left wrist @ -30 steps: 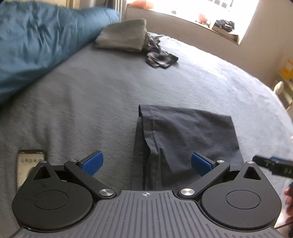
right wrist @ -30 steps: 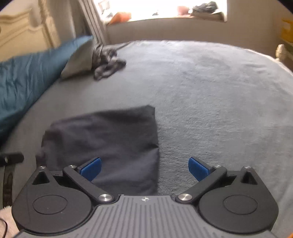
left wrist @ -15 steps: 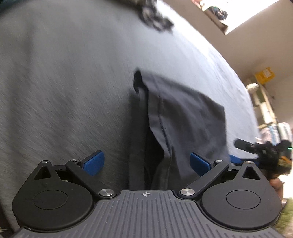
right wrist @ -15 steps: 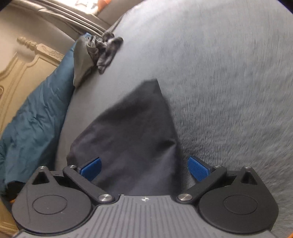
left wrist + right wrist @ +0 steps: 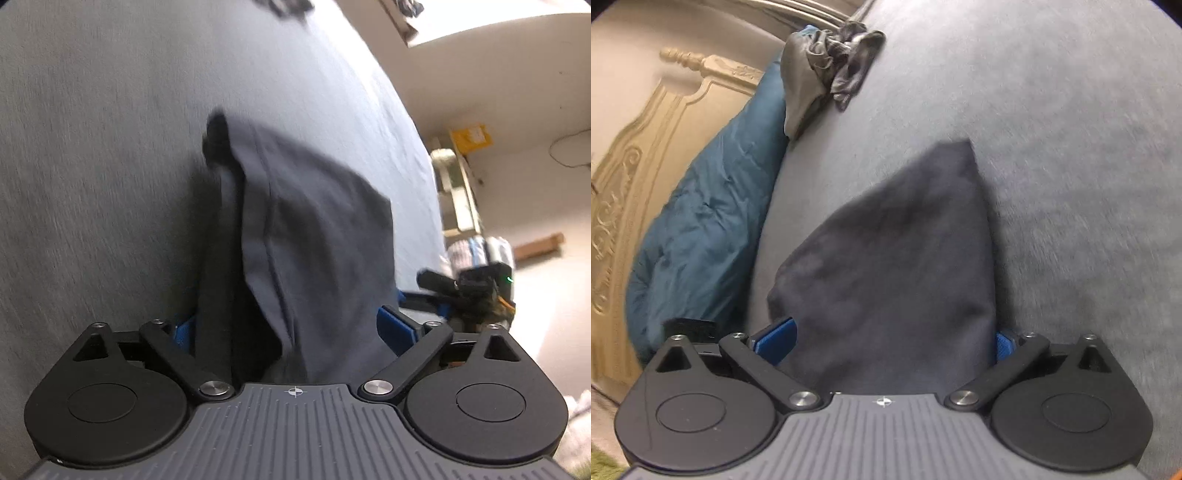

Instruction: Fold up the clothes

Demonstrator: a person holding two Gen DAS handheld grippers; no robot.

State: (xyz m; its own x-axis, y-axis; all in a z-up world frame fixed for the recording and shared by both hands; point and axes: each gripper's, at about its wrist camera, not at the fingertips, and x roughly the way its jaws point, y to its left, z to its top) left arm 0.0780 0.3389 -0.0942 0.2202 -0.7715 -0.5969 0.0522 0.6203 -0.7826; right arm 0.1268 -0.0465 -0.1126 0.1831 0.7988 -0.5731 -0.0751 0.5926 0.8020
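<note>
Now both grippers, left gripper (image 5: 286, 326) closing, right gripper (image 5: 886, 341), straddle dark garment (image 5: 894, 266).

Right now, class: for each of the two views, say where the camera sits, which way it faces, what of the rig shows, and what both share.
Left wrist: behind the left tongs, looking down along the dark garment across the grey bed; the right tongs show at right.
Right wrist: behind the right tongs, facing garment, blue duvet, headboard.
Shared: garment and bed.
</note>
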